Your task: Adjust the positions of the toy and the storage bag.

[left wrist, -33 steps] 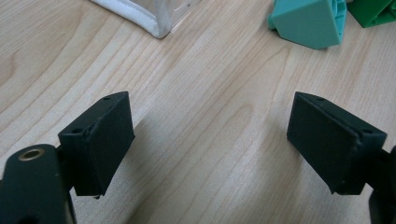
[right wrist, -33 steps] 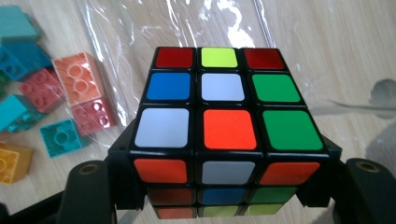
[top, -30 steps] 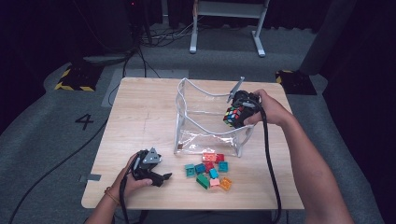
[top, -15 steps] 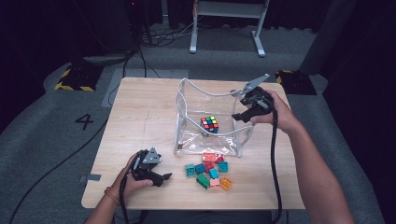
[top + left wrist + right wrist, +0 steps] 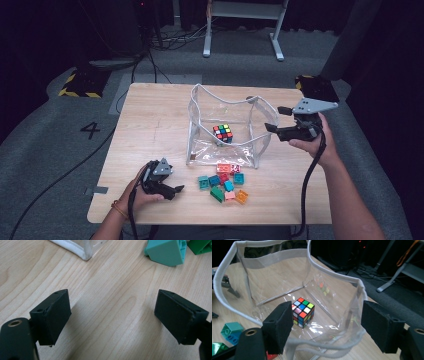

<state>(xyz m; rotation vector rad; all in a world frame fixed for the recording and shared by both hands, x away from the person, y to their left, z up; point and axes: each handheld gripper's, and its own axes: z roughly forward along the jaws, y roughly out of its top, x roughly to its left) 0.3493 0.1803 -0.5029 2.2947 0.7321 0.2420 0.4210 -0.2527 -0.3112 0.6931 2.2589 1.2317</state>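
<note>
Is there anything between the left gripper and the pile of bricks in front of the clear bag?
Nothing visible. The left gripper rests open on the table, and only bare wood lies between it and the bricks. The nearest teal brick sits just ahead of its jaws.

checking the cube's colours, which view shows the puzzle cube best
The right gripper view: the puzzle cube sits close and sharp inside the clear bag. The high view shows it small, from above.
</note>
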